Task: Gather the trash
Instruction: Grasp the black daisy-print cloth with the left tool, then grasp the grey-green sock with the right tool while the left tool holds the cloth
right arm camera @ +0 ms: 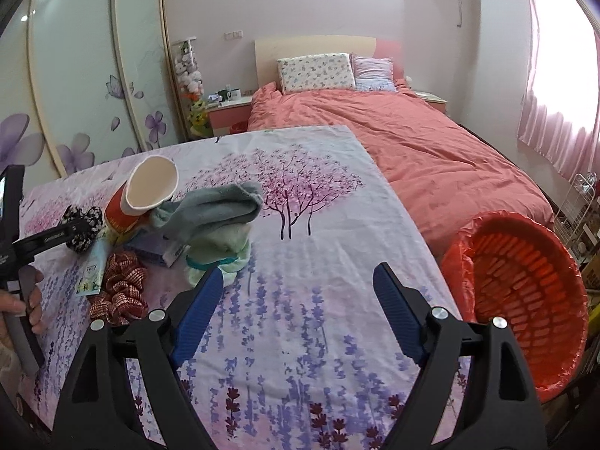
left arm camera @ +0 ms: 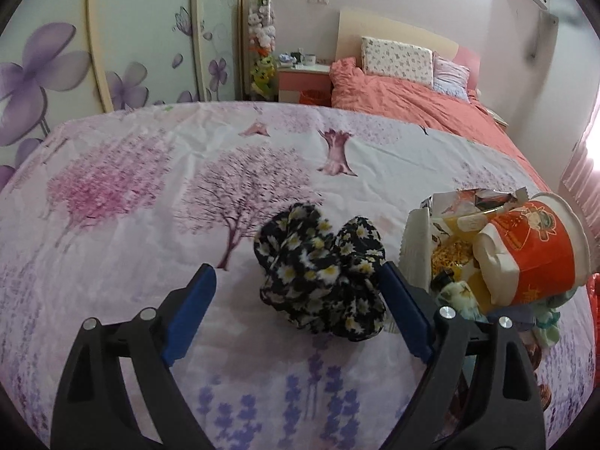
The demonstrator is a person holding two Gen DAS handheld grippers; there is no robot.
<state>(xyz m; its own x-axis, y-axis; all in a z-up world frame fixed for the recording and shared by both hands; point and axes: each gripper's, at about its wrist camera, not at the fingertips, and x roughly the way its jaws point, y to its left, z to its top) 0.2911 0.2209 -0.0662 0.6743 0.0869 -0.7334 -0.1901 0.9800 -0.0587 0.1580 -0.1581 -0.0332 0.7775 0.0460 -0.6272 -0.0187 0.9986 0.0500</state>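
A red and white paper cup (left arm camera: 536, 247) lies tilted on a pile of wrappers and packets (left arm camera: 450, 240) on the floral tablecloth (left arm camera: 150, 195). A black daisy-print scrunchie (left arm camera: 322, 273) lies between my left gripper's (left arm camera: 298, 281) open blue fingers. In the right wrist view the cup (right arm camera: 144, 195) rests on grey and green socks (right arm camera: 217, 221), with a red scrunchie (right arm camera: 120, 292) beside them. My right gripper (right arm camera: 296, 285) is open and empty over bare cloth. A red mesh bin (right arm camera: 525, 300) with a red liner stands at the table's right edge.
A bed with a coral duvet (right arm camera: 412, 142) lies beyond the table. A wardrobe with purple flowers (left arm camera: 75, 56) stands on the left. A nightstand (left arm camera: 303, 78) sits by the bed. A wire rack (right arm camera: 577, 210) stands at far right.
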